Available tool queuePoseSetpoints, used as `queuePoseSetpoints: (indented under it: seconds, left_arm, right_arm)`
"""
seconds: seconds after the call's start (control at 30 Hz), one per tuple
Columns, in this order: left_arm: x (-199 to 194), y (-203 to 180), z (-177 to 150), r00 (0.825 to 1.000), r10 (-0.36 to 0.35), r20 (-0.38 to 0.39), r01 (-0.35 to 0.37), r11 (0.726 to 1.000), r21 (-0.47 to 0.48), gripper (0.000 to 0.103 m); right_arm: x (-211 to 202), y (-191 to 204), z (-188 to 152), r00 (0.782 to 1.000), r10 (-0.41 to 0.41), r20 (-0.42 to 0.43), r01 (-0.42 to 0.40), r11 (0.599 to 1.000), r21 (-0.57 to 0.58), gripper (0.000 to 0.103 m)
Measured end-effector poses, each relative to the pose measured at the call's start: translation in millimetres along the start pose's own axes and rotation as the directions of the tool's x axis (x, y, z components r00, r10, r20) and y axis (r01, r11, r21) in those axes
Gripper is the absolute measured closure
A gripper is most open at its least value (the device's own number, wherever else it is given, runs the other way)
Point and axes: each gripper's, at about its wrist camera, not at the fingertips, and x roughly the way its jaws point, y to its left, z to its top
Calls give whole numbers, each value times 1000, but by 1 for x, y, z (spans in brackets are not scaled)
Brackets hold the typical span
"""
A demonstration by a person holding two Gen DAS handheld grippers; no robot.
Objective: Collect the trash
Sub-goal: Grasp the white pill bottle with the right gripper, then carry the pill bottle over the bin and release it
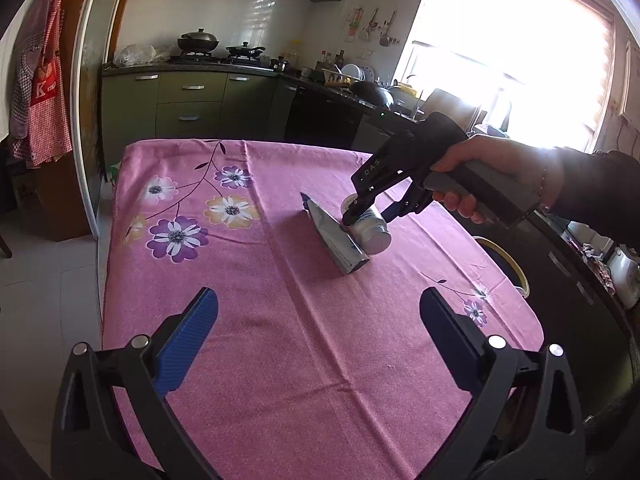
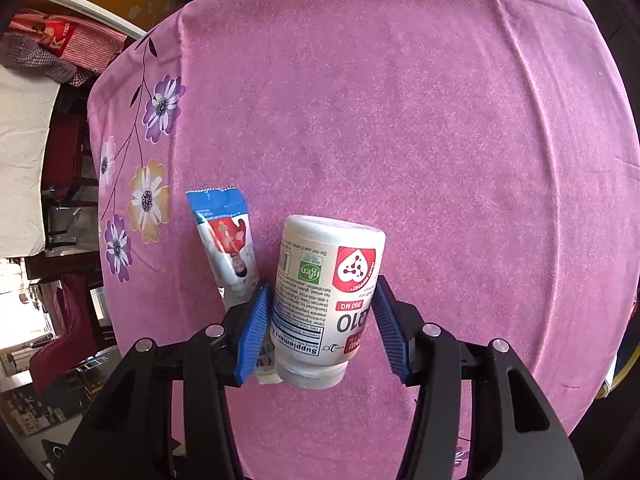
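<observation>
A white supplement bottle (image 2: 326, 300) lies on its side on the pink flowered tablecloth (image 2: 400, 120), next to a flattened tube (image 2: 230, 248) with a blue end. My right gripper (image 2: 320, 304) straddles the bottle, its blue pads (image 2: 256, 328) close on both sides; the left pad touches it, and a narrow gap shows at the right pad. In the left wrist view the bottle (image 1: 372, 230) and tube (image 1: 334, 240) lie mid-table with the right gripper (image 1: 362, 214) over them. My left gripper (image 1: 319, 308) is open and empty above the near part of the cloth.
The table edge drops off at left (image 1: 108, 280) and right (image 1: 532, 320). A round yellow-rimmed bin (image 1: 506, 260) stands beside the table's right side. Kitchen cabinets and a stove (image 1: 208, 92) stand behind the table.
</observation>
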Motion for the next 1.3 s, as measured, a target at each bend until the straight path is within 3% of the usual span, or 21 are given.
queuePoseSetpoints:
  seconds: [0.23, 0.5, 0.63, 0.73, 0.97, 1.07, 1.2, 1.23, 1.27, 1.3]
  left_arm:
    - [2, 4, -4, 1000, 1, -14, -2, 1000, -16, 7]
    - [9, -6, -2, 1000, -1, -30, 1, 1000, 2, 7]
    - [13, -15, -1, 999, -4, -40, 5, 1000, 21, 7]
    - [18, -24, 1, 999, -13, -51, 15, 999, 35, 7]
    - [35, -41, 5, 995, -38, -92, 42, 998, 45, 7]
    - [40, -52, 9, 994, -41, -100, 46, 998, 50, 7]
    - [44, -69, 15, 993, -37, -109, 46, 996, 76, 7]
    - [45, -72, 16, 993, -33, -112, 43, 996, 82, 7]
    - [47, -76, 16, 993, -26, -116, 37, 995, 89, 7]
    - [48, -79, 17, 993, -19, -120, 31, 995, 94, 7]
  right_arm:
    - [0, 23, -15, 994, -107, 20, 109, 979, -170, 56]
    - [-52, -22, -60, 995, 3, 99, 16, 982, -186, 56]
    - [-87, -82, -87, 982, 52, 183, -35, 995, -97, 56]
    - [-115, -158, -106, 966, 32, 257, -42, 999, 33, 56]
    - [-138, -329, -160, 936, -151, 318, 50, 951, 305, 56]
    - [-127, -370, -169, 927, -212, 310, 91, 927, 364, 56]
    - [-115, -407, -162, 899, -336, 280, 213, 896, 390, 55]
    - [-113, -416, -161, 891, -357, 281, 231, 888, 397, 53]
    - [-112, -424, -161, 879, -384, 281, 254, 878, 405, 43]
    - [-112, -429, -161, 872, -393, 293, 259, 876, 406, 39]
